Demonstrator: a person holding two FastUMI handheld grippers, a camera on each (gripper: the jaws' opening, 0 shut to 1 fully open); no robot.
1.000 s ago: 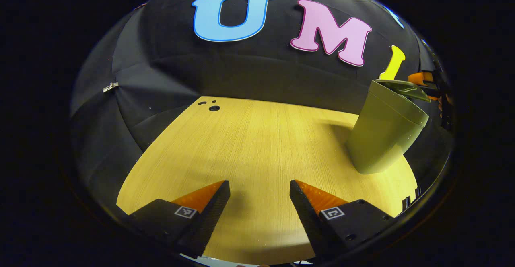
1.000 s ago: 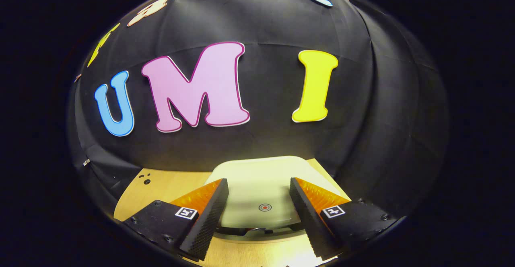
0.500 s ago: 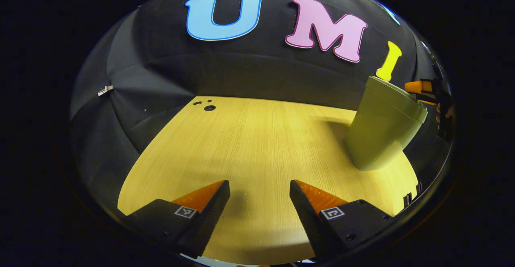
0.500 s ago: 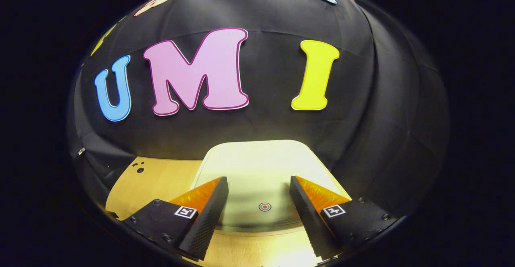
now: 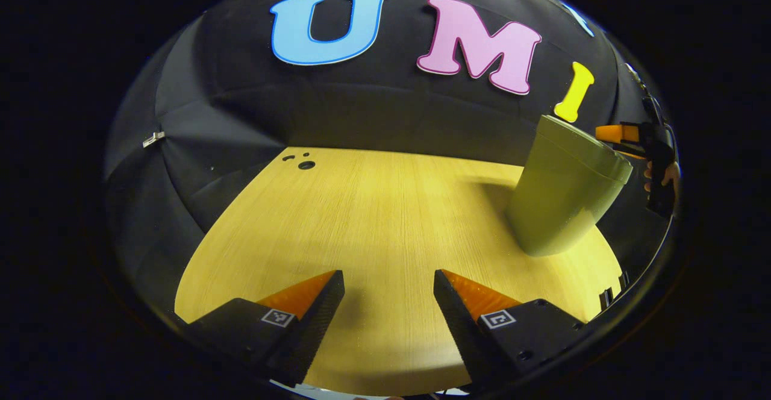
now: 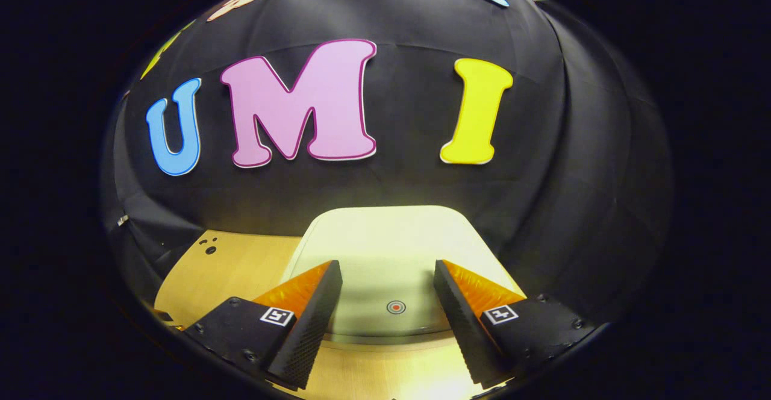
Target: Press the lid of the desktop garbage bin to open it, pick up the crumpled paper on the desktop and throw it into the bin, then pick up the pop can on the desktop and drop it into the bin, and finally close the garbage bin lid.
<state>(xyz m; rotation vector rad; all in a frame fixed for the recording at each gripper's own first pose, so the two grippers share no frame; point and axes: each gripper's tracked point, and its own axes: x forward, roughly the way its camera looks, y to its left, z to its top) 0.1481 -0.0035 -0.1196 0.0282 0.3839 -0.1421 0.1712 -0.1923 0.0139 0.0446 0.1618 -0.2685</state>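
Garbage bin (image 5: 563, 198) upright, lid (image 6: 385, 249) flat on top, below parted, empty right hand-held gripper (image 6: 388, 270).

The bin (image 5: 563, 198) stands on the desk (image 5: 373, 219) toward its right side, lid (image 6: 385, 249) closed. The right tool (image 6: 387, 267) hangs just above the lid.

A wooden tabletop (image 5: 373, 219) with small holes (image 5: 306, 164).

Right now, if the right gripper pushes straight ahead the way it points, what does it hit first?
Probably the bin lid: the right gripper is open just above it. Beyond lies the booth wall; depth is uncertain.
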